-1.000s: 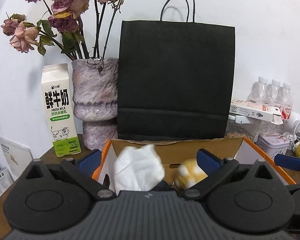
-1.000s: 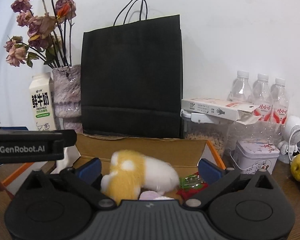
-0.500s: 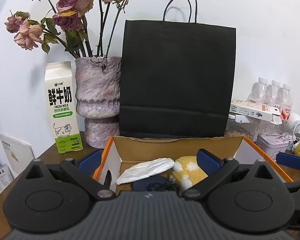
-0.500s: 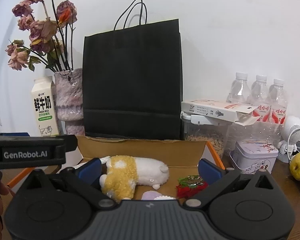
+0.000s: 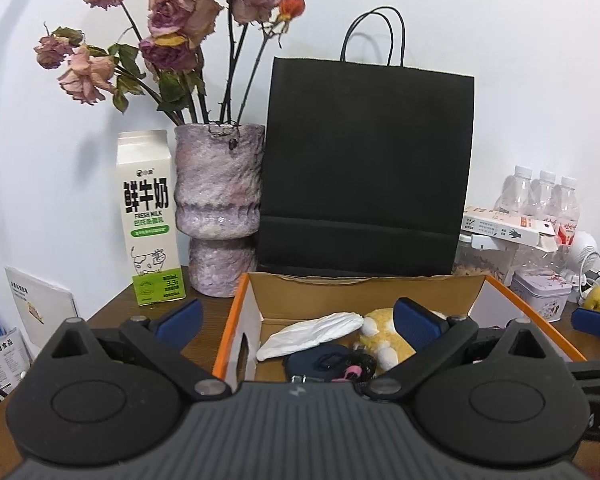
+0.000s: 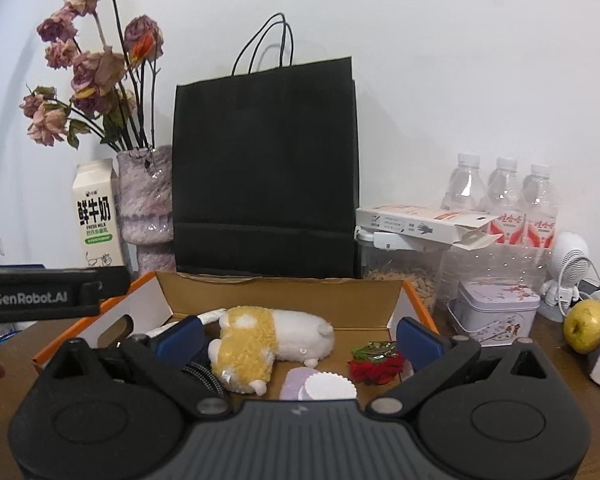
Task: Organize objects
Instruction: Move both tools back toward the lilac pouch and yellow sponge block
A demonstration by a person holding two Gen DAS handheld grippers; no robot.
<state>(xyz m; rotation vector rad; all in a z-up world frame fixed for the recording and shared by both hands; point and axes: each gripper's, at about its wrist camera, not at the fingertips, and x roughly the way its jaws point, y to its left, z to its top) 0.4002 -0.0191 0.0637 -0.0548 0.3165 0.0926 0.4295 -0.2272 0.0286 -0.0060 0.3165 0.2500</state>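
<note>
My left tongs (image 5: pixel 296 316) and right tongs (image 6: pixel 300 336) hang wide open and empty over the orange-edged cardboard box (image 6: pixel 284 296) at the tabletop's middle, where a crumpled white tissue (image 5: pixel 312 334) and yellow-and-white plush toy (image 6: pixel 268 338) already lie; the sorting looks well advanced.

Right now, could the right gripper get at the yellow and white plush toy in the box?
Probably yes. The right gripper is open, the plush toy lies uncovered in the open-topped cardboard box, just ahead of the fingers.
</note>
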